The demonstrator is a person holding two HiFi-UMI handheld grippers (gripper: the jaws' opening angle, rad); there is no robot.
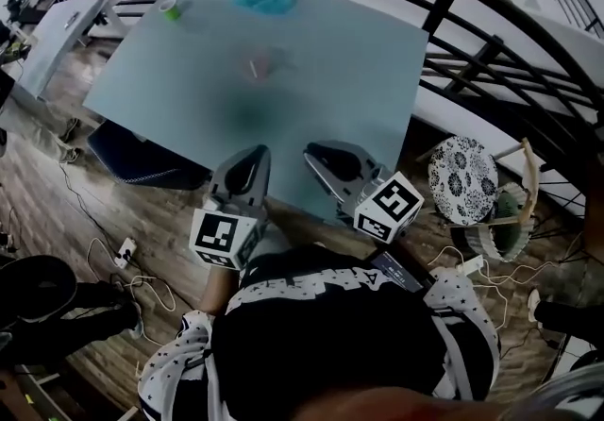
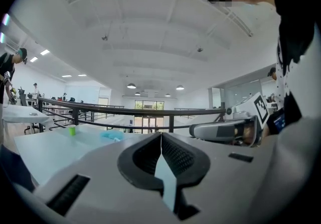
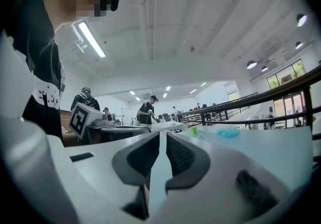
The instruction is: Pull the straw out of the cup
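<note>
Head view puts the cup in the middle of the table, well beyond both tools and too blurred for me to tell whether its straw is in or out; my left gripper is clenched empty, my right gripper barely parted, holding nothing.

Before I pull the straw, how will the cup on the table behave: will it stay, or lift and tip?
The cup looks clear, probably light plastic, so it may lift or tip with the straw. The table looks smooth, so the cup could also slide. Blur hides whether it holds anything.
</note>
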